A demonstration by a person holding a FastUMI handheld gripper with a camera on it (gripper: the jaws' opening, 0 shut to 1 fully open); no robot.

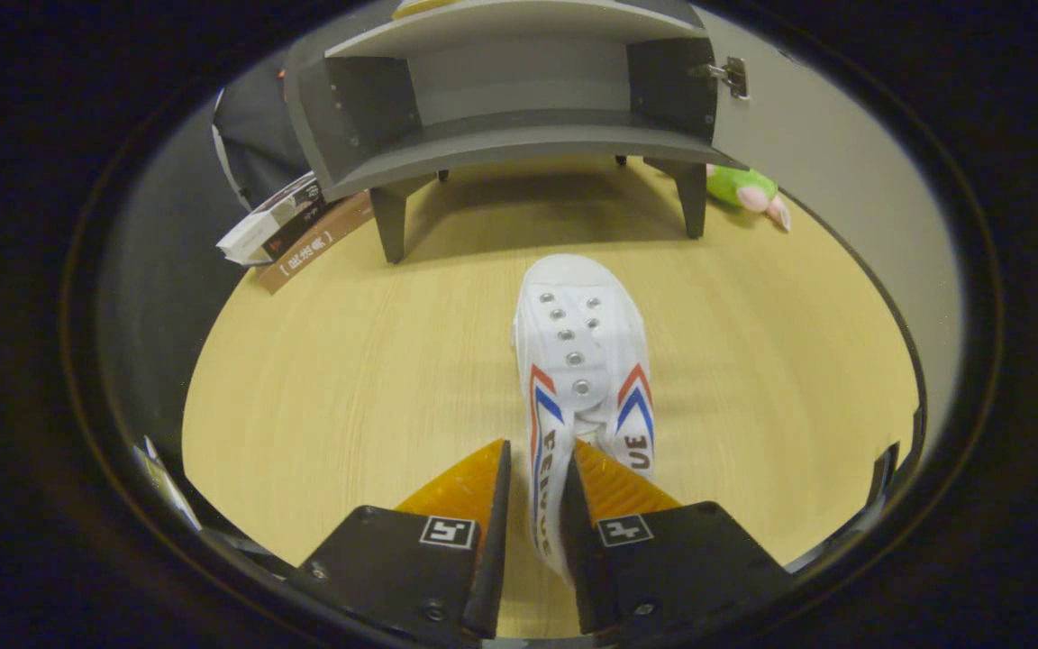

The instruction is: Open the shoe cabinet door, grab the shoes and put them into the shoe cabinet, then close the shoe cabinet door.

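Observation:
A white canvas shoe (584, 351) with red and blue stripes points toe-first toward the cabinet, and its heel side wall is pinched between my fingers. My gripper (539, 455) is shut on that wall, and the shoe looks lifted off the wooden table (348, 379). Beyond the shoe stands the grey shoe cabinet (519, 135) on short legs, its shelf open toward me and empty. Its door (807, 153) is swung wide open to the right, with a metal hinge (731, 77) at the cabinet's right edge.
A stack of books and boxes (289, 234) leans by the cabinet's left leg. A green and pink plush toy (744, 189) lies behind the right leg, next to the open door. Some small items sit near the table's near corners.

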